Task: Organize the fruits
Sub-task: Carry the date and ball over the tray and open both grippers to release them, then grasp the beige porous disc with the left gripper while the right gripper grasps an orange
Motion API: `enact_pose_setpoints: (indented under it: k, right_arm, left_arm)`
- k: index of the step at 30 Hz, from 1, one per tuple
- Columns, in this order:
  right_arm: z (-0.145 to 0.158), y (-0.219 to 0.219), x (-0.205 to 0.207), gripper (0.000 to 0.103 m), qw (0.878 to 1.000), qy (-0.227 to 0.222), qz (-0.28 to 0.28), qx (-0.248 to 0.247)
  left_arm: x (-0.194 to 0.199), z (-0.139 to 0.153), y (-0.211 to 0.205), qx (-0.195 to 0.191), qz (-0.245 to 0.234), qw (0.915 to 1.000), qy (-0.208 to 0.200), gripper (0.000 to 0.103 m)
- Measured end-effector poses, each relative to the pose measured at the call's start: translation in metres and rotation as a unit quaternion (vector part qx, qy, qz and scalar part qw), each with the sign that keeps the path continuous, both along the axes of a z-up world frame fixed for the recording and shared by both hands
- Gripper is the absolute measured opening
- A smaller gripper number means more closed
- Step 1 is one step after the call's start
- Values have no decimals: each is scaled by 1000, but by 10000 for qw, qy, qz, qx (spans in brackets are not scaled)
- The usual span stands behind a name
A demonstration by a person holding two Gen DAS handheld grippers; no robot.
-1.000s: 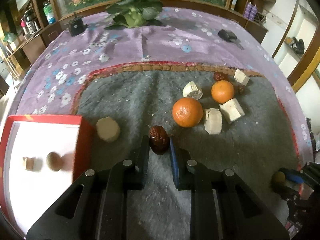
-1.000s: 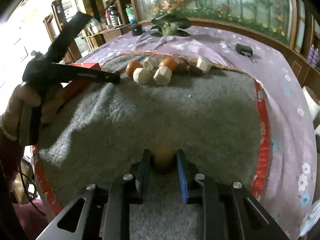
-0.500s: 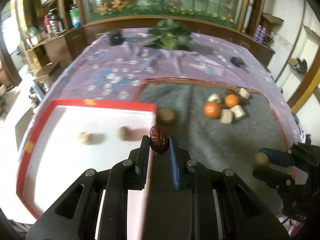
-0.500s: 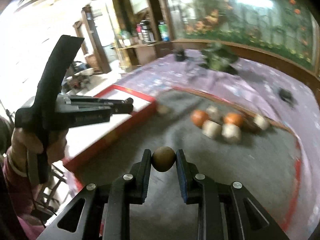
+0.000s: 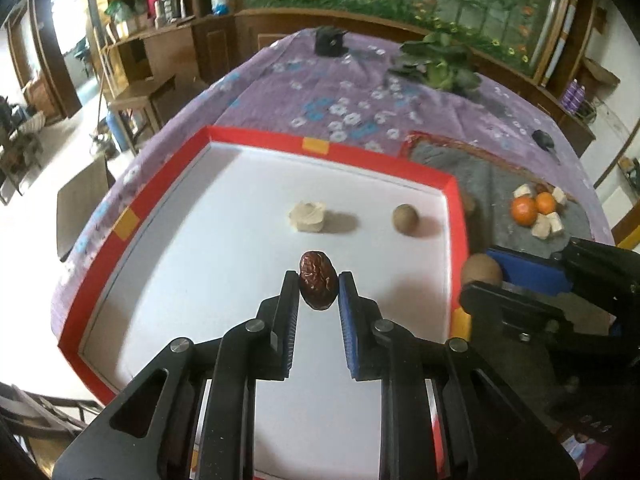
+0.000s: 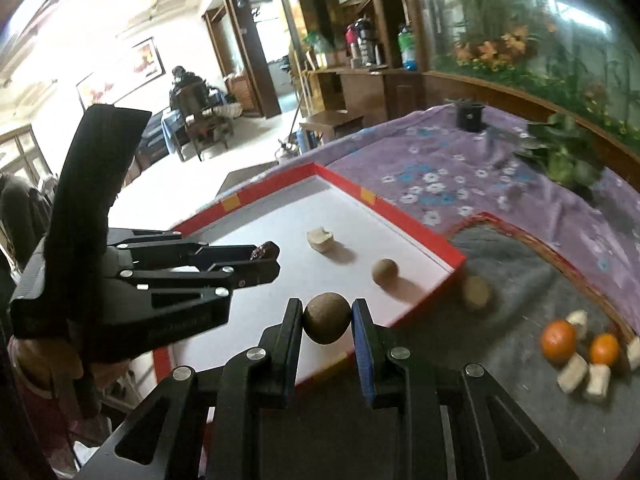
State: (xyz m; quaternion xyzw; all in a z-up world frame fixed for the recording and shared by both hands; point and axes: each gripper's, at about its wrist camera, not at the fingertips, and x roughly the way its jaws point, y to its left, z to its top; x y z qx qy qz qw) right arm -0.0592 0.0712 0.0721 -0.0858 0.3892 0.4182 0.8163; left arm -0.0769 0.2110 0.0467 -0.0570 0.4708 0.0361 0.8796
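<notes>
Holding now: the left gripper (image 5: pixel 319 285) pinches a wrinkled red date (image 5: pixel 318 285) above the white floor of the red tray (image 5: pixel 457 216), likely so it can be dropped among sorted pieces
Right gripper (image 6: pixel 327 319): clamped on a brown round fruit (image 6: pixel 326 318) near the tray's edge, apparently next in line
Already in tray: a pale chunk (image 5: pixel 307 217) and a brown ball (image 5: pixel 405 220), lying apart
Far pile: two oranges (image 5: pixel 525 211) and pale chunks wait on the grey mat (image 5: pixel 492 188)

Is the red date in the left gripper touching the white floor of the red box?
Apart. The right wrist view shows the red date clamped at the tip of the left gripper, held above the red box, with white floor visible beneath.
</notes>
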Motion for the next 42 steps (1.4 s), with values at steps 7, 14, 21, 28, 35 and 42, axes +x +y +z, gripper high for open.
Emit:
enact_pose_setpoints:
  k: [7, 14, 21, 28, 35, 42]
  right_arm:
    - [-23, 21, 26, 24, 9995, 203, -105, -224]
    - [-42, 30, 38, 24, 9984, 379, -159, -384]
    - [-44, 35, 39, 36, 9984, 363, -139, -406]
    - [-33, 23, 28, 41, 9990, 350, -182, -217]
    - [-14, -18, 20, 43, 9980, 351, -513, 105]
    - [0, -73, 8, 45, 9957, 203, -894, 165]
  left_arm:
    - [9, -12, 5, -9, 127, 9998, 126, 19]
    - [14, -18, 11, 20, 235, 9996, 181, 19]
    - [14, -20, 13, -30, 346, 9991, 257, 22]
    - [9, -13, 17, -54, 465, 9988, 134, 46]
    - [5, 3, 8, -117, 433, 9990, -31, 56]
    - [5, 21, -33, -151, -3, 9997, -188, 56]
